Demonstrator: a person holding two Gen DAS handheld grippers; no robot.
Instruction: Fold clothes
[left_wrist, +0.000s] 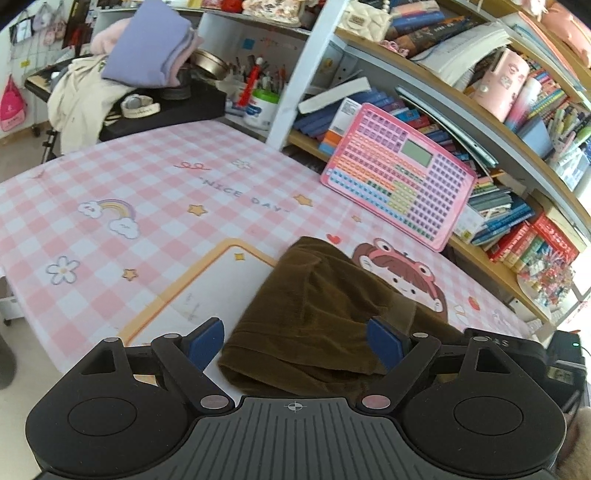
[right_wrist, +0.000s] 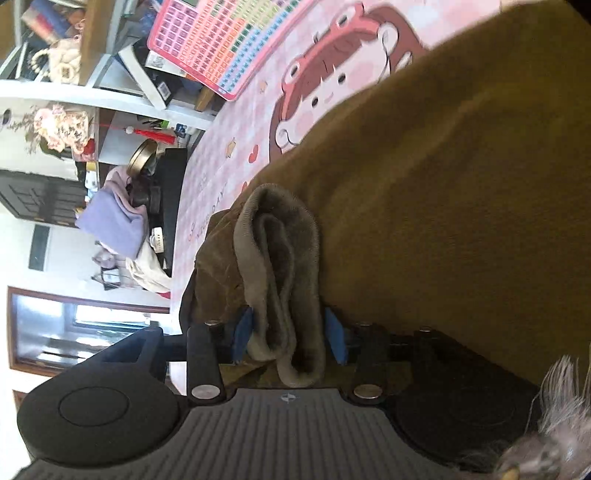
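Note:
A brown velvety garment (left_wrist: 314, 314) lies bunched on the pink checked tablecloth (left_wrist: 110, 184). My left gripper (left_wrist: 295, 343) hovers over its near edge, open wide, with the cloth under the gap and neither blue pad touching it. In the right wrist view the same brown garment (right_wrist: 443, 184) fills the right side. Its grey ribbed cuff (right_wrist: 284, 295) sits folded between the blue pads of my right gripper (right_wrist: 290, 336). The cuff looks loose and unsqueezed there, so the jaws stand partly open around it. A furry sleeve edge (right_wrist: 561, 424) shows at the lower right.
A pink board with coloured keys (left_wrist: 399, 177) leans against the bookshelves (left_wrist: 517, 110) along the table's right side. At the far end, a purple folded cloth (left_wrist: 147, 44) tops a pile of pale clothes on a black stand. A pen pot (left_wrist: 262, 103) stands near it.

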